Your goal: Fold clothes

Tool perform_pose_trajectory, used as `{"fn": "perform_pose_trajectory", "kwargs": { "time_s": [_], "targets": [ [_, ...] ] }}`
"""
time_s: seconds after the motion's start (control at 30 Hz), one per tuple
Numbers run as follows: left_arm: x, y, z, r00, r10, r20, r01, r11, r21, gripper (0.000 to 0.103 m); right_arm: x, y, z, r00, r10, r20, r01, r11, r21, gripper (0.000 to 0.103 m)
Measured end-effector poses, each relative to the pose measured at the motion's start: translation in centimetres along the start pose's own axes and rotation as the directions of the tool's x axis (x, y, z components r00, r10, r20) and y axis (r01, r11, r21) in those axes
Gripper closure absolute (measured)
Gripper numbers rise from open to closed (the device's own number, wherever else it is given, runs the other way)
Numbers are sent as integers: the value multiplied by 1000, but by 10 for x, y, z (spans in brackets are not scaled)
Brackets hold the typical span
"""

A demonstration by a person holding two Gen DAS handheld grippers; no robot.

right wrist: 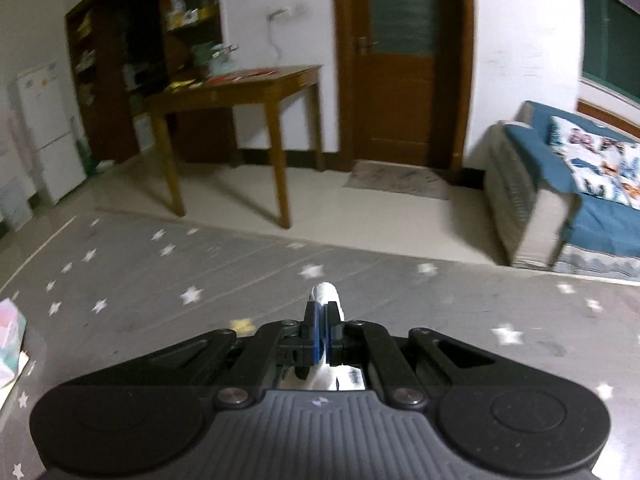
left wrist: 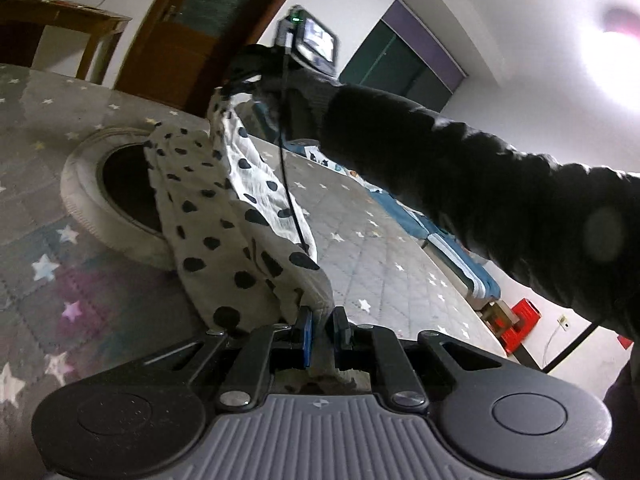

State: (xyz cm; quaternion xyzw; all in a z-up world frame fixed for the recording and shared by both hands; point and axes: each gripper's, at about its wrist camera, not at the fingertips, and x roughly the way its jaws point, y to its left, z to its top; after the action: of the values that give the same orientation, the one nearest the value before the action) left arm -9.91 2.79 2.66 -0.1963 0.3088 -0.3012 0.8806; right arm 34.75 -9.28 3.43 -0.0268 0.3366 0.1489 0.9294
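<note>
I have the cloth (left wrist: 224, 216) up in the air, over the star mat (left wrist: 60, 152). It is white with black dots. My left gripper (left wrist: 322, 326) has its fingers squeezed tight on one end of it. My right gripper (right wrist: 323, 320) is squeezed tight on the other end (only a little white bit pokes out past those fingers). In the left view the right gripper is higher and farther away, so the cloth hangs between the two like a slack sheet. I think I hold both ends so it spreads out flat before I lay it down to fold. A round basket (left wrist: 80, 184) sits just behind the cloth.
</note>
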Motion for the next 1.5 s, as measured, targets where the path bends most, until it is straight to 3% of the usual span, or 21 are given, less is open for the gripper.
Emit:
{"fn": "perform_pose_trajectory", "kwargs": {
  "time_s": [0.23, 0.37, 0.67, 0.77, 0.87, 1.0, 1.13, 1.23, 1.27, 1.37, 1.5],
  "targets": [
    [1, 3, -5, 1000, 8, -11, -8, 1000, -7, 92, 29, 53, -12, 998, 59, -38, -61, 996, -58, 101],
    [4, 2, -6, 1000, 12, -20, -12, 1000, 11, 92, 30, 63, -20, 988, 145, -59, -149, 985, -85, 99],
    [2, 2, -6, 999, 39, -15, -38, 999, 27, 92, -13, 53, -19, 973, 207, -102, -221, 963, -156, 95],
    [4, 2, -6, 999, 38, -21, -38, 999, 4, 89, -39, 47, -35, 966, 218, -136, -244, 945, -218, 92],
    [7, 4, -8, 998, 48, -31, -48, 998, -27, 88, -72, 40, -61, 958, 232, -170, -271, 925, -265, 77],
    [10, 5, -8, 997, 57, -42, -59, 996, -60, 85, -115, 22, -101, 948, 246, -203, -299, 907, -296, 74],
    [12, 1, -8, 995, 85, -48, -88, 994, -57, 75, -164, -1, -144, 946, 242, -215, -301, 902, -310, 70],
    [16, -1, -7, 995, 88, -57, -92, 993, -68, 77, -201, -18, -174, 949, 245, -197, -295, 909, -293, 65],
    [17, -2, -6, 994, 88, -62, -92, 993, -72, 78, -211, -21, -183, 951, 247, -187, -294, 910, -292, 59],
    [21, -3, -1, 993, 85, -78, -92, 991, -93, 87, -242, -25, -208, 955, 251, -157, -289, 907, -307, 55],
    [21, -11, 14, 997, 63, -45, -68, 992, -102, 90, -279, -23, -233, 954, 276, -120, -301, 889, -345, 40]
  ]
}}
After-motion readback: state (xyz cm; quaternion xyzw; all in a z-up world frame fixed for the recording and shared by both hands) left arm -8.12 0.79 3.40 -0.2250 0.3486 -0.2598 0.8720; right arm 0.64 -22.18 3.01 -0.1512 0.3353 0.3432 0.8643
